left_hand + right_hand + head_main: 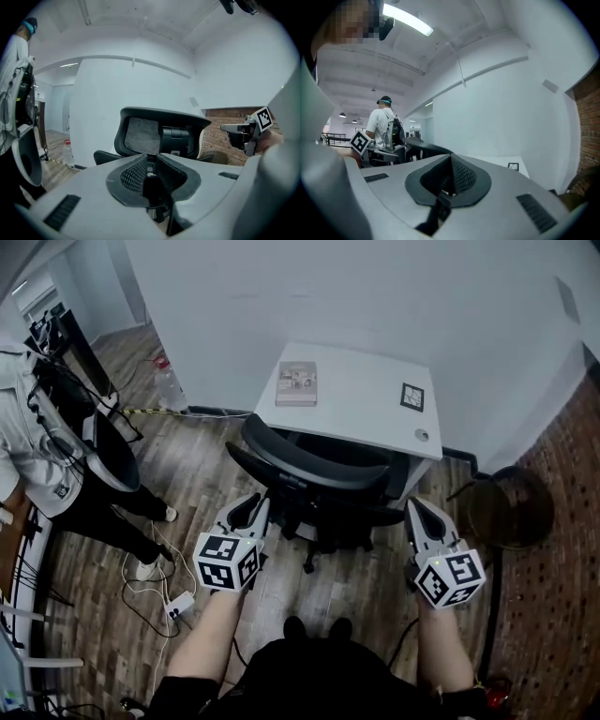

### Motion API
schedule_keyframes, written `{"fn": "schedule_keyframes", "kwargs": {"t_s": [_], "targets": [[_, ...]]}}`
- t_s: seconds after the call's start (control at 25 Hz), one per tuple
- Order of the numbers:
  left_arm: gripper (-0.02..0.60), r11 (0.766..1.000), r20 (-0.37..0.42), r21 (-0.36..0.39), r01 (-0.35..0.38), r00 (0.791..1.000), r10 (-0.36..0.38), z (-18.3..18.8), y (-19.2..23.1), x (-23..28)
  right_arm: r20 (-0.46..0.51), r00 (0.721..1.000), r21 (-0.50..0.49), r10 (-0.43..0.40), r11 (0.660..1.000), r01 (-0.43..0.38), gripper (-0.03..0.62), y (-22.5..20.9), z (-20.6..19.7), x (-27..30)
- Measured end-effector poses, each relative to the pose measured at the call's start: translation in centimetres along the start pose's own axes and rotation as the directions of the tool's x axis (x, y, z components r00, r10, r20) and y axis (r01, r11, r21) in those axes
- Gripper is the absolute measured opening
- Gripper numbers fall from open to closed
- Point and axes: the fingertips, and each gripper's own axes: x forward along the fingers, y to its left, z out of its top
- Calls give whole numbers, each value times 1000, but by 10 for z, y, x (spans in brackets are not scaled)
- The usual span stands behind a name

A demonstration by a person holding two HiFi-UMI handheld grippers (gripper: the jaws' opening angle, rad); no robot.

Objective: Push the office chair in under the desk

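Head view: office chair between the two grippers, up against the desk

Nearest, two bare forearms reach forward side by side from 6 o'clock, each hand under a marker cube. The left gripper (251, 507) points to about 1 o'clock, its jaws a little apart with nothing between them; in the left gripper view (149, 157) the chair's mesh back stands just ahead at 12 o'clock. The right gripper (419, 512) points to about 11 o'clock with its jaws pressed together and empty; in the right gripper view (450, 161) the chair's dark back shows at 10 o'clock. The black office chair (319, 470) sits between both tips, close beside each; touch cannot be told. Its back lies at the near edge of the white desk (366, 390), which carries a book (296, 383) at its far left. Wood-plank floor (187, 465) runs below, with cables (150, 587) at 8 o'clock and a standing person (47, 456) at 9 o'clock. A white wall (328, 287) closes the far side
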Motion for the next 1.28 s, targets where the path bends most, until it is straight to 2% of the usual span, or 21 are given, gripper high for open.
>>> {"fn": "schedule_keyframes", "kwargs": {"t_s": [0.2, 0.4, 0.88, 1.28], "targets": [[63, 997, 46, -4, -71, 996, 72, 22, 3, -1, 82, 996, -64, 25, 998, -20, 3, 3, 40, -4], [63, 992, 62, 10, -129, 990, 128, 24, 7, 5, 73, 997, -48, 1, 999, 3, 3, -4, 31, -2], [63, 990, 49, 10, -143, 989, 142, 21, 6, 7, 35, 999, -55, 34, 998, -32, 3, 2, 17, 7], [63, 991, 42, 17, -132, 990, 131, 14, -3, 7, 29, 1000, -41, 10, 999, -9, 3, -10, 7, -5]]}}
